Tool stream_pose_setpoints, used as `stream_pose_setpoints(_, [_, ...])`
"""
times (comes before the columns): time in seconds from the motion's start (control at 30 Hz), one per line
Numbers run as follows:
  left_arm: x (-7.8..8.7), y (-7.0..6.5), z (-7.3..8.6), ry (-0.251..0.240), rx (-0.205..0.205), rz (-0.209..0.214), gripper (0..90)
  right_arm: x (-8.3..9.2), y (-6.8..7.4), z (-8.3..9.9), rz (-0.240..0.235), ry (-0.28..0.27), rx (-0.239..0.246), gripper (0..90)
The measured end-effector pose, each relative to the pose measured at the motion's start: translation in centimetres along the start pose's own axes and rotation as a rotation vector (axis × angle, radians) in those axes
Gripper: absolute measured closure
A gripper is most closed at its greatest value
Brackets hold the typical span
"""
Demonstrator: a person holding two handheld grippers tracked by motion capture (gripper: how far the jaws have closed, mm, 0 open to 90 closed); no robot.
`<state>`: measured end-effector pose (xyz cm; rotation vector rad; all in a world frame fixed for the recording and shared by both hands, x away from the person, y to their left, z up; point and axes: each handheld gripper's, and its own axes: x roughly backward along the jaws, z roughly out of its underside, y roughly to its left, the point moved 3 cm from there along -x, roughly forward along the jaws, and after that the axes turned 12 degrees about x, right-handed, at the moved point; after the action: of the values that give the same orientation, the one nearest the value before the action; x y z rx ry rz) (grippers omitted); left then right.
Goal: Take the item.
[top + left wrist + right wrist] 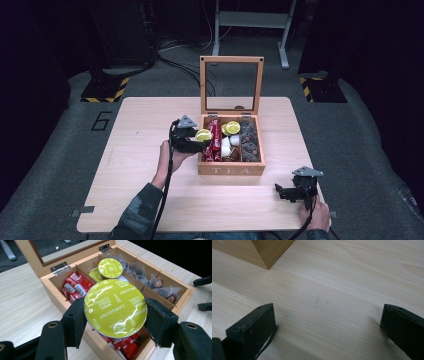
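Left gripper [115,315] has a capsule [115,308] clamped flat between its two black pads, foil lid facing the camera, and the lid reads "Nescafé Dolce Gusto" and "CAPPUCCINO" over and over in white on lime green. From the high view that gripper [200,137] hangs at the left wall of the box [231,170], the capsule [203,135] over the box's left edge, above the red sachets [215,140]. Front of the box spells "TEA" in pale letters, and its glass lid [231,85] stands upright at the back. Inside, three lanes: red sachets [75,286] on the left with white print too small to read, more green-topped capsules [110,268] in the middle, and clear pyramid tea bags [160,287] with small dark tags on the right. Right gripper [281,192] sits low on the table [150,120] near the person's edge, well apart from the box; its own view shows the jaws spread wide over bare wood [324,290], nothing between them, a box corner [267,252] up top. On the grey floor left of the table, a painted "6" [101,121].
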<state>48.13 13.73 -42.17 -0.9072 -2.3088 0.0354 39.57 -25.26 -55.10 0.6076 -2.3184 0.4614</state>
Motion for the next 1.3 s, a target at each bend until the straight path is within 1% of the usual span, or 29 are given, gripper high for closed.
stream_pose_setpoints(0.03, [0.1, 0.1, 0.0, 0.002, -0.001, 0.002, 37.9, 0.0, 0.0, 0.0, 0.0, 0.001, -0.002, 0.0])
stream_pose_setpoints(0.2, [0.9, 0.8, 0.4, -0.007, 0.009, -0.014, 37.9, 0.0, 0.0, 0.0, 0.0, 0.0, 0.0, 0.0])
stream_pose_setpoints(0.23, [1.0, 1.0, 0.5, -0.014, 0.015, -0.016, 37.9, 0.0, 0.0, 0.0, 0.0, 0.0, 0.0, 0.0])
stream_pose_setpoints(0.53, [2.4, 2.4, 1.1, -0.025, 0.04, -0.046, 37.9, 0.0, 0.0, 0.0, 0.0, 0.001, -0.003, 0.0])
stream_pose_setpoints(0.77, [3.7, 3.2, 1.1, -0.042, 0.048, -0.088, 38.0, 0.0, 0.0, 0.0, -0.001, 0.003, -0.006, 0.0])
stream_pose_setpoints(0.83, [3.9, 3.6, 1.3, -0.047, 0.062, -0.095, 37.9, 0.0, 0.0, 0.0, -0.001, 0.003, -0.006, 0.0])
stream_pose_setpoints(1.1, [4.7, 5.6, 2.2, -0.059, 0.097, -0.138, 38.0, 0.0, 0.0, 0.0, -0.001, 0.002, -0.005, 0.0])
stream_pose_setpoints(1.2, [4.8, 6.5, 2.5, -0.053, 0.11, -0.141, 38.0, 0.0, 0.0, 0.0, -0.001, 0.003, -0.004, 0.0])
stream_pose_setpoints(1.3, [4.9, 7.0, 2.7, -0.054, 0.125, -0.144, 38.0, 0.0, 0.0, 0.0, -0.001, 0.003, -0.004, 0.0])
